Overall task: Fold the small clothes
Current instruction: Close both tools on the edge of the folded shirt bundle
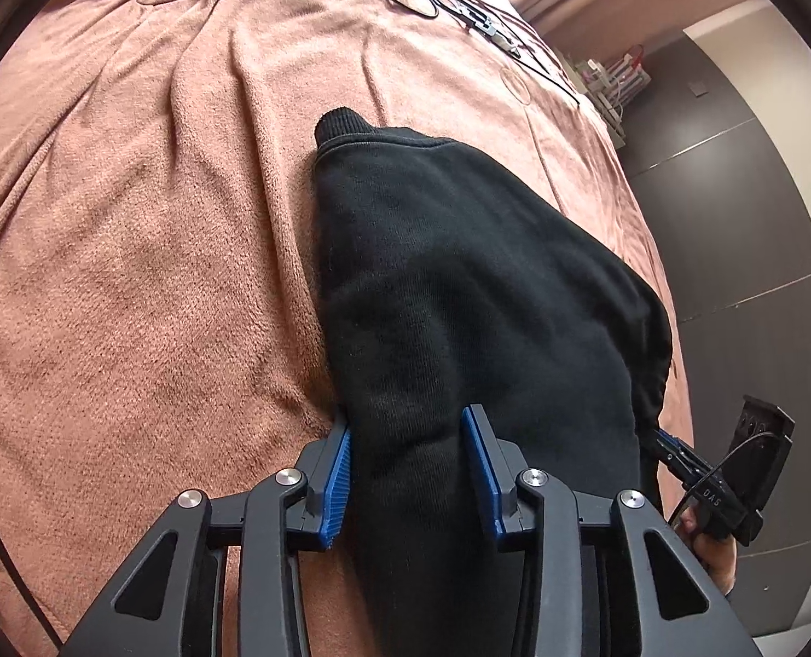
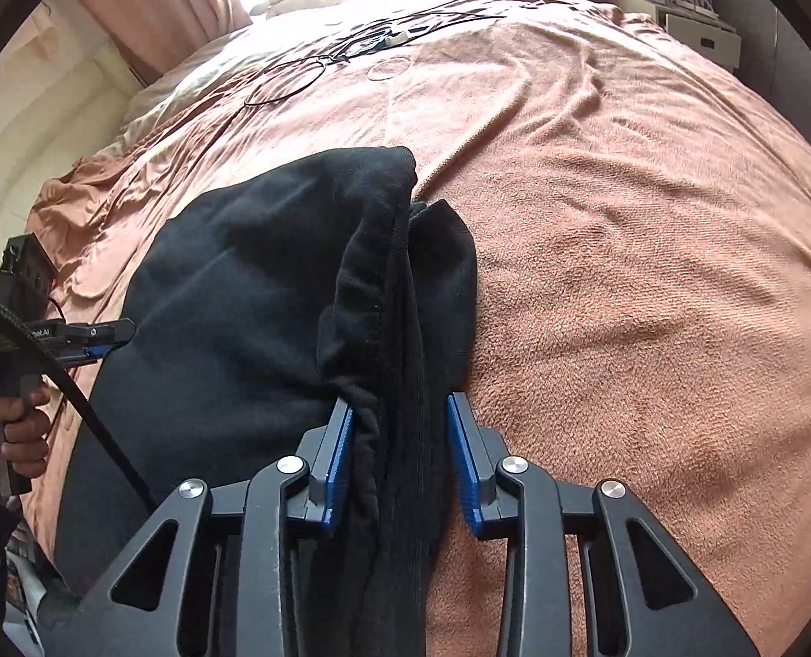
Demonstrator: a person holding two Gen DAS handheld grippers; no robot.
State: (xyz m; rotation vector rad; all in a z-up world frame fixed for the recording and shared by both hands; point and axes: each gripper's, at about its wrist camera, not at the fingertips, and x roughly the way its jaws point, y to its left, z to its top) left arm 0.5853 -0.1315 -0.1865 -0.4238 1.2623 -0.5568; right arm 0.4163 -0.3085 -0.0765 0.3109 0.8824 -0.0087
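The black garment (image 1: 460, 284) lies on a bed covered by a pinkish-brown blanket (image 1: 132, 252), its long axis running from the near edge toward 12 o'clock in both wrist views. In the left wrist view the left hand-held gripper (image 1: 413, 471) straddles the garment's near left corner, jaws partly open, the left pad against the cloth edge and the right pad apparently just clear, so the cloth is between them but the grip does not look closed. In the right wrist view the right hand-held gripper (image 2: 400, 462) brackets the bunched, gathered right edge the same way, partly open, cloth between the pads yet not clearly pinched. Each gripper is nearest its own corner; the garment's body stretches away toward 12 o'clock, so the coming fold likely carries the near edge forward. Black cables (image 2: 296, 76) lie far off at 12 o'clock.
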